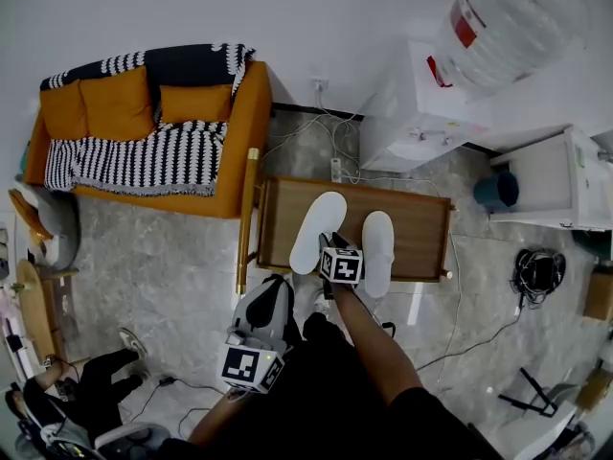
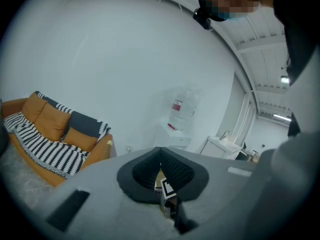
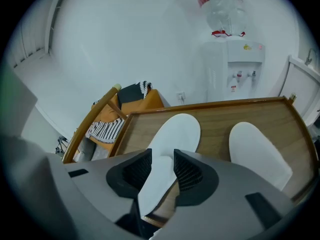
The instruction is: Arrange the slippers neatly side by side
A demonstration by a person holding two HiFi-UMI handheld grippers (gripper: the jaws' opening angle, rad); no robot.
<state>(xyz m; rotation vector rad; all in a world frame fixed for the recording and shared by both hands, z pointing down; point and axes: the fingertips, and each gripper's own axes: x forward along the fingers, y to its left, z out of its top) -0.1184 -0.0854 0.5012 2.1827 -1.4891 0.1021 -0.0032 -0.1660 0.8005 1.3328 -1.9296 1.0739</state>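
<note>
My right gripper (image 3: 161,156) straddles the heel of the tilted slipper (image 3: 175,131), jaws wide, gripping nothing. My left gripper (image 2: 160,151) is closed, empty. I'd regrip and swing the toe from 1 to 12 o'clock.

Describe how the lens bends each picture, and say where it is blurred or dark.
Head view: fisheye bend toward the edges; light even, shadows faint. Left gripper view: black corners, a mosaic patch on top, the grey left gripper soft. Right gripper view: black corners, the brown wooden table's far rim bows; both flat white slippers sharp, without glare.
</note>
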